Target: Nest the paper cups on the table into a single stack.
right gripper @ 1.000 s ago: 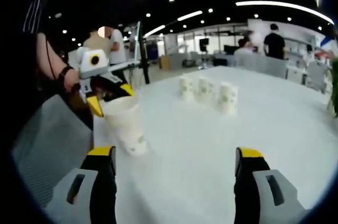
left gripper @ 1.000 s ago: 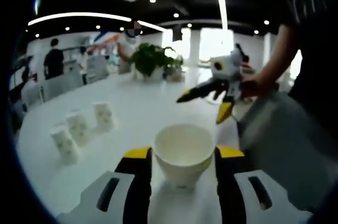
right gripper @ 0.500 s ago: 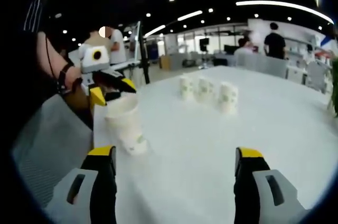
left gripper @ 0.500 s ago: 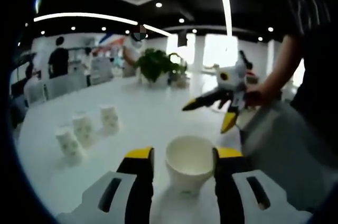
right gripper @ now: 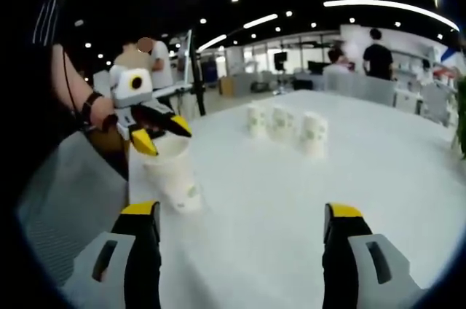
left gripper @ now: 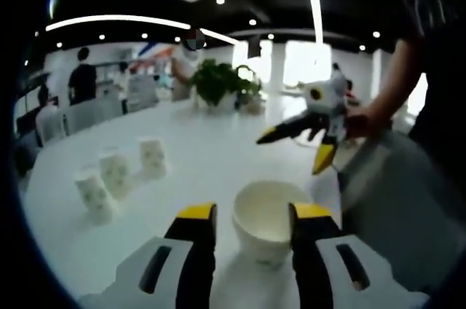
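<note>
Left gripper view: left gripper [left gripper: 253,221] jaws set close on either side of an upright white cup [left gripper: 266,219], mouth up, rim between the yellow tips; looks like it grips the cup. The cup stands on the white table [left gripper: 196,156], near the edge. Beyond it to the right, the right gripper [left gripper: 304,141] hangs above the table, held by a hand [left gripper: 362,121], its jaws spread apart with nothing between them. Further left on the table, three printed cups [left gripper: 120,176] stand in a loose row, apart from each other, well away from the gripped cup. Far end of the table: a green plant [left gripper: 218,81]. People [left gripper: 81,76] stand in the background.

Right gripper view: right gripper [right gripper: 244,218] jaws spread wide, nothing between them, over bare table [right gripper: 349,170]. To the left, near the table edge, the cup [right gripper: 173,174] stands upright with the left gripper [right gripper: 162,133] at its rim, held by a hand [right gripper: 102,114]. Further back, mid-table, the three cups [right gripper: 284,125] stand in a row, just beside one another. People [right gripper: 378,54] are seated and standing at the far end.
</note>
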A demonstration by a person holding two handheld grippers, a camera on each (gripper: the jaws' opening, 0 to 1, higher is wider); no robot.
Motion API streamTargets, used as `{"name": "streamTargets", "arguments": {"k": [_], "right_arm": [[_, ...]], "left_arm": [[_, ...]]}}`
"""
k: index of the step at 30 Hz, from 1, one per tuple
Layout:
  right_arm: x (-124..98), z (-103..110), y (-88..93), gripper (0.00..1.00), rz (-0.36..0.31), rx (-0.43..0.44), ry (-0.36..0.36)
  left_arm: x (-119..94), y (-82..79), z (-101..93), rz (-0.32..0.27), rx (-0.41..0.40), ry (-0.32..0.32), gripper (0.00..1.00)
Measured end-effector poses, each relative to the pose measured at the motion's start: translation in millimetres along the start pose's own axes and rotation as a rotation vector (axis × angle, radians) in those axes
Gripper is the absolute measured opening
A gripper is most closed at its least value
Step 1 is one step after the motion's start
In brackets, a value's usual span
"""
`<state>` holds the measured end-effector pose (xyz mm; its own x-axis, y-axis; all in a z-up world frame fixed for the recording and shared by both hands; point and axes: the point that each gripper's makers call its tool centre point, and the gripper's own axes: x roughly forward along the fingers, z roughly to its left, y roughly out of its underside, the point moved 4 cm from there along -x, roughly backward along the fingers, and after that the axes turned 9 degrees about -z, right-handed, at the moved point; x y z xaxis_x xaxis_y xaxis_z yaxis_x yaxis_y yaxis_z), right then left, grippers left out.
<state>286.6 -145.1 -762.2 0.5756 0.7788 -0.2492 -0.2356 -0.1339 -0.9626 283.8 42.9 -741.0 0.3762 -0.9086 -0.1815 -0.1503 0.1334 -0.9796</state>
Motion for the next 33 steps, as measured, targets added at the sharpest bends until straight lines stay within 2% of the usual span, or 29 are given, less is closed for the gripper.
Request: {"name": "streamTargets", "arguments": {"k": [3,7,12,20,26,31,33], "right_arm": [[0,0,0.0,0.91,-0.002,0.002,0.000],[1,0,0.5,0.91,0.000,0.000,0.000],[1,1,0.5,0.91,0.001,-0.004,-0.003],[2,2,0.2,0.91,0.005,-0.004,-0.007],[2,1,0.4,0.91,0.005,-0.008,-0.008],[2,1,1.2,0.91,0.005,-0.006,-0.009],[2,1,1.6,0.91,0.007,-0.009,-0.009]], "left_arm": [[0,-2.3,-0.3,0.002,0.012,-0.003,0.37],[-3,-8.9,1.9,-0.024,0.006,-0.014,0.39],[-13,-16.5,9.8,-0.054,-0.004,-0.063,0.43],[-25,-15.6,15.3,-0.076,-0.026,-0.113,0.48],[-34,-16.0,22.6,-0.100,-0.069,-0.170,0.57],[-43,-16.5,29.4,-0.111,-0.075,-0.214,0.70],[-47,-15.6,33.1,-0.111,-0.102,-0.237,0.75]]}}
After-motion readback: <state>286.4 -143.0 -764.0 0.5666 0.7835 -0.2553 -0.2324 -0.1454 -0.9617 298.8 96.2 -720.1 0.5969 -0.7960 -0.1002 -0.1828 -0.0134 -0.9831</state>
